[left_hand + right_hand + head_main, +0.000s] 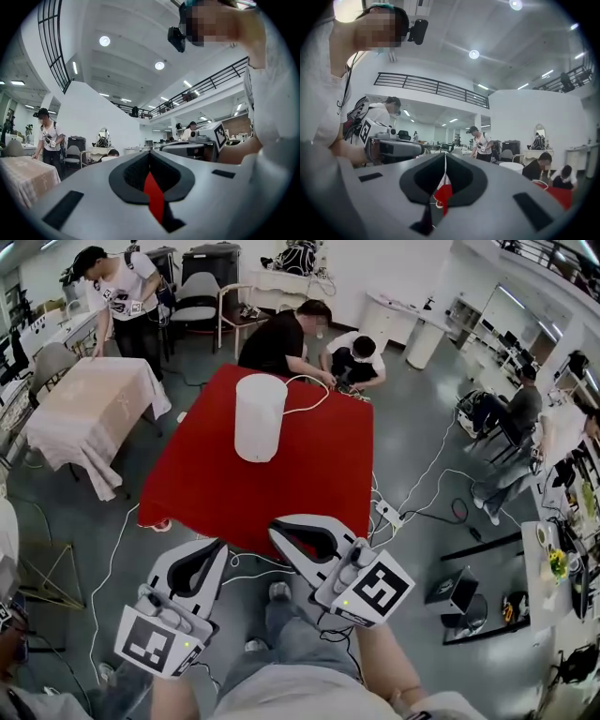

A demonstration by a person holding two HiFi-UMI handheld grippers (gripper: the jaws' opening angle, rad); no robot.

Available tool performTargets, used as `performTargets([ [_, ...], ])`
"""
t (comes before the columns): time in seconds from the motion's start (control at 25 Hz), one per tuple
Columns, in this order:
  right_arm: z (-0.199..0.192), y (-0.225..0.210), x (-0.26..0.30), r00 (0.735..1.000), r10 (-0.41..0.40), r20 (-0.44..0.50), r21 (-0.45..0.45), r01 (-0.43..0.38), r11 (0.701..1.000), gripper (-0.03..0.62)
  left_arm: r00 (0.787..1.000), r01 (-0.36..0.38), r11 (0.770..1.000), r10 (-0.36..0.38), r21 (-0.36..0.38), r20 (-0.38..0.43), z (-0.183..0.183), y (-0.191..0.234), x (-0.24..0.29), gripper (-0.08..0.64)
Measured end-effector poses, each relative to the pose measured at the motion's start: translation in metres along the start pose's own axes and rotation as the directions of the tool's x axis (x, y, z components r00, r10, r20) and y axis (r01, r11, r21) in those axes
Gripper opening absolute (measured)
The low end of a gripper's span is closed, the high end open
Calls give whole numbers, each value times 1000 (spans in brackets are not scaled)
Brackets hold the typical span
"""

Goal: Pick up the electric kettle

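Open workshop hall with grey floor [422,427]; at centre a surface covered in red cloth [281,474]; the electric kettle [260,416], a white, tall cylinder, stands upright on the far half of that surface, left of its middle; a white cable [309,395] loops across the cloth from the kettle's side toward the far edge. Left tool [217,549] and right tool [279,532] are held side by side near the front edge of the surface, both pointing toward the kettle and well apart from it. Left gripper view: the left tool [150,152] has its jaws clenched together, tips meeting, nothing gripped; only red cloth shows through the gap behind the tips. Right gripper view: the right tool [444,154] is likewise clenched and empty. Beyond the far edge two people crouch, one in black [281,338], one in white [354,357]; at left a table draped in pale cloth [89,404] with a person standing behind it [117,296]; a power strip [387,514] lies on the floor at right of the surface.
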State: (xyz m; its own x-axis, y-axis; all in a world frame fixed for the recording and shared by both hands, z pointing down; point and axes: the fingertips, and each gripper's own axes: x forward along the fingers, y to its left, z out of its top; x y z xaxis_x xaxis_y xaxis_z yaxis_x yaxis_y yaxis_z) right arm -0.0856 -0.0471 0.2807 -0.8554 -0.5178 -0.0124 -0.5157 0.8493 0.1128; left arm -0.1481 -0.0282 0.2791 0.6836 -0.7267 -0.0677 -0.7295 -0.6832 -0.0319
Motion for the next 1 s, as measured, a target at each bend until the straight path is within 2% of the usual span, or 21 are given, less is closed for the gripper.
performTargets([
  [0.48, -27, -100, 39, 998, 63, -32, 11, -63, 998, 11, 998, -57, 998, 57, 23, 12, 4, 47, 83, 11],
  [0.68, -56, -144, 51, 992, 95, -85, 15, -94, 995, 14, 996, -90, 995, 90, 30, 13, 1, 61, 114, 11],
  [1.0, -112, -198, 79, 970, 157, -184, 31, -154, 988, 65, 990, -137, 990, 138, 36, -23, -9, 85, 153, 9],
])
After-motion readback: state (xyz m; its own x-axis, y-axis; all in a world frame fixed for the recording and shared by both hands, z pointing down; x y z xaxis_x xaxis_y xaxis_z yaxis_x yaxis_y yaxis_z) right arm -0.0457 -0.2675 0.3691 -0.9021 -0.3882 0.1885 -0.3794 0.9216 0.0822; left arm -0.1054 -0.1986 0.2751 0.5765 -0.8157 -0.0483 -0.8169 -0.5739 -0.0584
